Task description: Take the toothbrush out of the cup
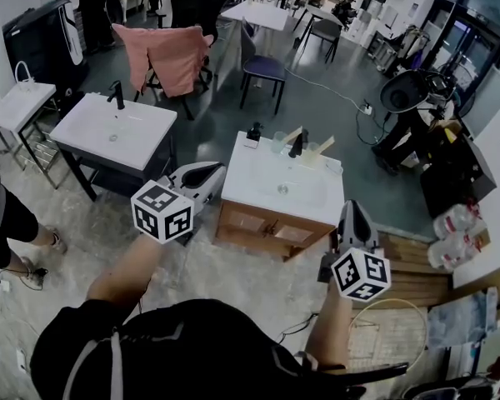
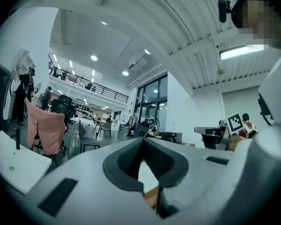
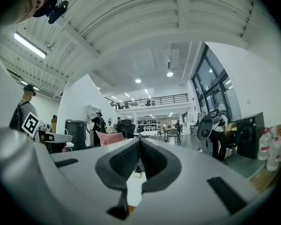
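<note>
A white sink cabinet [image 1: 315, 211] stands in the middle of the head view. At its back edge are two clear cups [image 1: 279, 143] [image 1: 313, 151], one on each side of a black tap [image 1: 297, 145]. A pale wooden toothbrush [image 1: 293, 133] leans out of the left cup, and a similar stick [image 1: 326, 145] leans out of the right one. My left gripper [image 1: 215, 172] hovers just off the cabinet's left edge, shut and empty. My right gripper [image 1: 352, 210] hangs at the front right corner, also shut with nothing in it. Both are well short of the cups. The jaw tips meet in the left gripper view [image 2: 143, 139] and the right gripper view [image 3: 139, 140].
A second white basin [image 1: 112, 127] stands to the left, and behind it a chair draped with pink cloth [image 1: 165, 57]. A wooden pallet [image 1: 417, 265], water bottles [image 1: 454, 223] and a wire basket [image 1: 383, 332] lie on the right. A person's leg [image 1: 12, 227] is at the far left.
</note>
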